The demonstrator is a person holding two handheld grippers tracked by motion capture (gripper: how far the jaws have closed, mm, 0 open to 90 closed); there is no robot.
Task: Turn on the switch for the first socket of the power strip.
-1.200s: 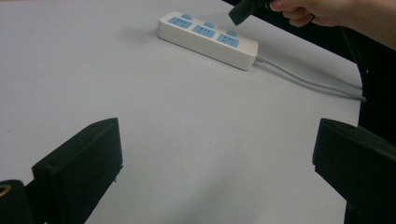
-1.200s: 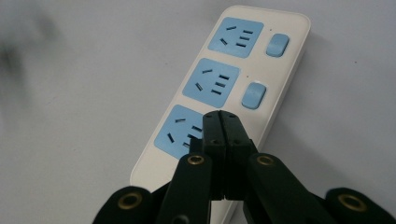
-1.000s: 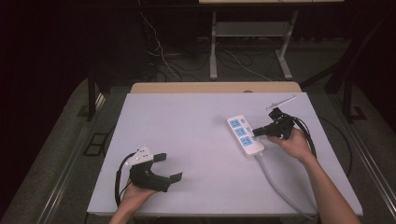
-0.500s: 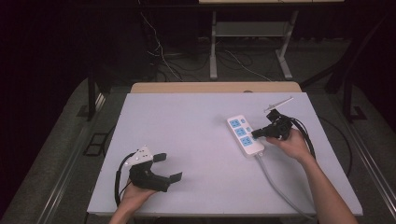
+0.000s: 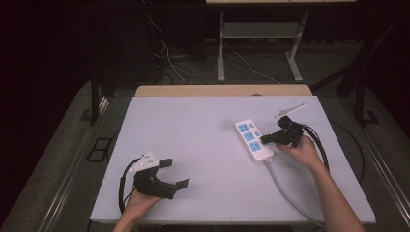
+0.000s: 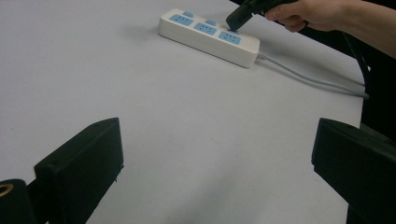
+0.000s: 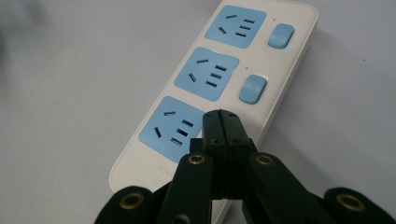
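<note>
White desk [image 5: 203,140]: right tool [image 7: 222,122], jaws pressed together, should push straight down on the power strip [image 5: 254,139]'s nearest switch while left tool [image 5: 171,174] idles wide.

No words or numbers can be read. Low in the right gripper view, the white power strip [image 7: 261,70] has some faint raised marks near its bottom end, too blurry to make out.

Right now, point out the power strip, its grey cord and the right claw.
power strip [image 5: 253,139]: high view, on its middle socket.
grey cord [image 6: 308,78]: left gripper view, mid-length on the table.
right claw [image 7: 223,130]: right gripper view, at its closed tips.
</note>
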